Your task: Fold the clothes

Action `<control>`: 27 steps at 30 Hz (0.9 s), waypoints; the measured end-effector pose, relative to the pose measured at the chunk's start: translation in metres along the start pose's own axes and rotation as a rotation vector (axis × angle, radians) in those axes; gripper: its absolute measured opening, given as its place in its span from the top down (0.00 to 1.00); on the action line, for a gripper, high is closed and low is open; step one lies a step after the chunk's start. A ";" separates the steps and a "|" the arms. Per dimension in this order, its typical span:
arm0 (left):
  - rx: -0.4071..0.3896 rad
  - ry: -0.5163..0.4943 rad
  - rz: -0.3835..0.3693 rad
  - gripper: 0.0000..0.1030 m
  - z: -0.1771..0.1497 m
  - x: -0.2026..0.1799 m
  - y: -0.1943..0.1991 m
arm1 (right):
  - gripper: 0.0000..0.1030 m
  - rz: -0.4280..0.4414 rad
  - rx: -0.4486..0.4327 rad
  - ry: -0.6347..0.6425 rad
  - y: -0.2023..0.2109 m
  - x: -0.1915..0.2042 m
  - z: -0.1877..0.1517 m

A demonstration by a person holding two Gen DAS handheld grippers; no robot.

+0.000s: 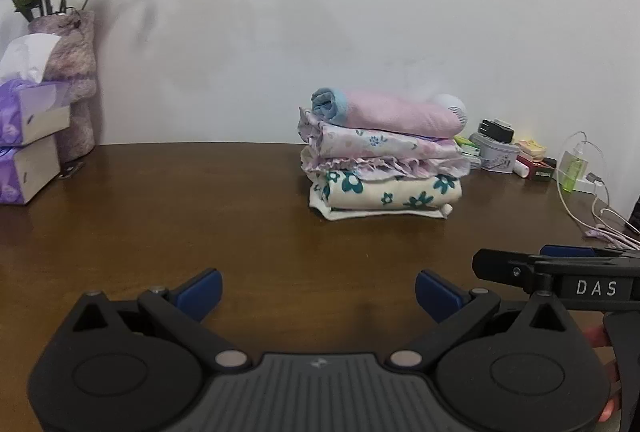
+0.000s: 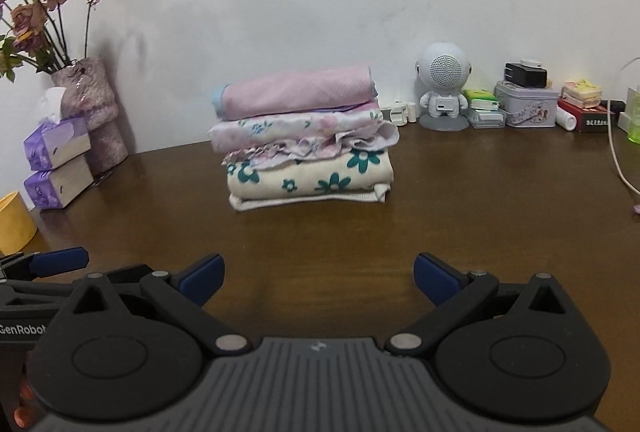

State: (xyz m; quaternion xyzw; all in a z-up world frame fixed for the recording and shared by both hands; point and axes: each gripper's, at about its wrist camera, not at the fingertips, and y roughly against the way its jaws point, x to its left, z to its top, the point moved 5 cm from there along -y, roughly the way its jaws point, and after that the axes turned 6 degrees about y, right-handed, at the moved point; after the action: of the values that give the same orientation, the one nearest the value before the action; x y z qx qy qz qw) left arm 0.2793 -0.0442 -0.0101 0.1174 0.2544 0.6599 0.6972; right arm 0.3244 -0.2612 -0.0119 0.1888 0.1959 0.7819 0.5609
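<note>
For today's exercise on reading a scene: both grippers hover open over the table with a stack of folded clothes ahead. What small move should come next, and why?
Probably draw both back: the left gripper and right gripper are open and empty, and the stack of folded clothes looks finished; no unfolded garment shows.

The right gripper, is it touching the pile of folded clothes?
Apart. In the right wrist view, bare table separates the open right gripper from the pile of folded clothes.

We read "DAS" in white on the right gripper (image 1: 520, 264), right edge of the left wrist view. "GenRobot", cut off, sits on the left gripper (image 2: 60, 260), left edge of the right wrist view. Red box (image 2: 592, 116) print unreadable.
</note>
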 end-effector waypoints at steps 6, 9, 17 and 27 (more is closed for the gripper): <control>0.014 -0.011 0.009 0.00 -0.022 0.006 0.036 | 0.00 0.008 0.020 0.024 0.033 0.013 -0.020; 0.006 -0.021 0.017 0.00 -0.029 0.007 0.055 | 0.00 0.007 0.025 0.053 0.050 0.023 -0.030; -0.010 -0.038 0.026 0.00 -0.050 0.010 0.106 | 0.00 0.007 0.014 0.086 0.095 0.046 -0.049; -0.011 -0.029 0.053 0.00 -0.087 0.017 0.170 | 0.00 0.022 0.021 0.087 0.142 0.069 -0.082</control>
State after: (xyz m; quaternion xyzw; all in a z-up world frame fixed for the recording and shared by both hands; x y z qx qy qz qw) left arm 0.0885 -0.0248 -0.0018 0.1298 0.2372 0.6776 0.6839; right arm 0.1474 -0.2454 -0.0028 0.1627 0.2260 0.7934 0.5413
